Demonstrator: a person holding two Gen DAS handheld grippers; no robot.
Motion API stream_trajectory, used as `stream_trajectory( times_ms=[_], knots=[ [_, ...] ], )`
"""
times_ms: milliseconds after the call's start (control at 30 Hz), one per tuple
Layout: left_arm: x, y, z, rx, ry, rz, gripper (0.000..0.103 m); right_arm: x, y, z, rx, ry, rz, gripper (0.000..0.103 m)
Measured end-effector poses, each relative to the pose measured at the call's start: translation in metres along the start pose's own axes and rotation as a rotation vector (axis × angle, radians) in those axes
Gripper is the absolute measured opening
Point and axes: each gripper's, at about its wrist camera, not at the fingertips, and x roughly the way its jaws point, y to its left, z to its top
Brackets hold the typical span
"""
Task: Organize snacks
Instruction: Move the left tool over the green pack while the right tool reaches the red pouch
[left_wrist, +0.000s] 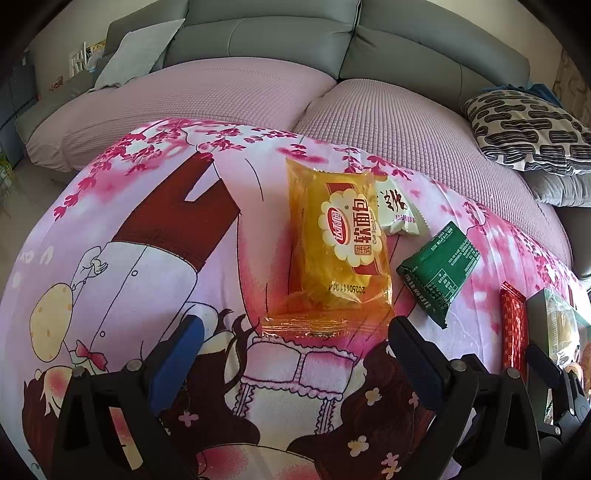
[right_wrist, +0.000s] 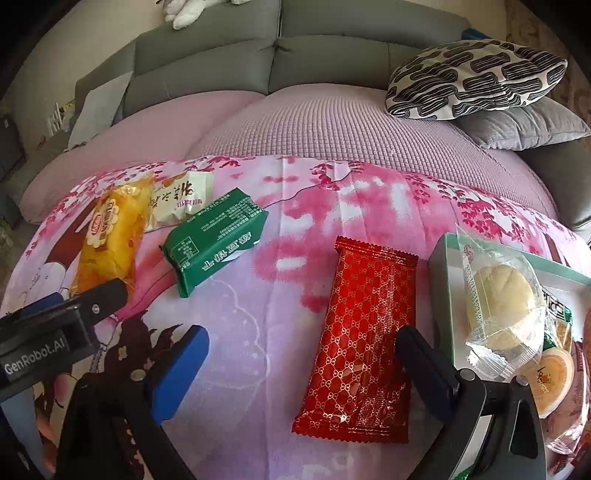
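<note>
Sorting snacks into the box (right_wrist: 441, 295) at the right. Left tool (left_wrist: 295, 343) wide open, empty, right behind the orange bread pack (left_wrist: 332, 254). Right tool (right_wrist: 301, 354) wide open, empty, around the red pack's (right_wrist: 365, 332) near end. Next: close gently, lift, carry right.

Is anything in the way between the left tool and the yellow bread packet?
Nothing visible is. The left tool is open, and the yellow bread packet lies flat on the pink blanket just ahead of its fingertips, with only bare blanket between. The green packet sits off to the right, clear of that path.
</note>
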Motion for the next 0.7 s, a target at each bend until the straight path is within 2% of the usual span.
stream_trajectory(
  times_ms=[333, 400, 500, 600, 700],
  knots=[
    [-0.001, 0.004, 0.000, -0.012, -0.005, -0.010, 0.100, -0.006, -0.003, 0.003, 0.038, -0.018, 0.101, 0.101],
    [-0.002, 0.005, 0.001, -0.018, -0.008, -0.007, 0.100, -0.007, -0.003, 0.003, 0.043, -0.030, 0.078, 0.097],
    [-0.002, 0.006, 0.001, -0.017, -0.006, 0.004, 0.100, -0.008, -0.007, 0.004, 0.050, -0.045, -0.001, 0.094],
    [-0.003, 0.006, 0.001, -0.019, -0.010, 0.004, 0.100, -0.004, -0.012, 0.005, 0.060, -0.034, -0.050, 0.086],
    [-0.004, 0.006, 0.001, -0.022, -0.020, 0.003, 0.100, -0.001, -0.008, 0.005, 0.040, -0.032, -0.083, 0.086]
  ],
)
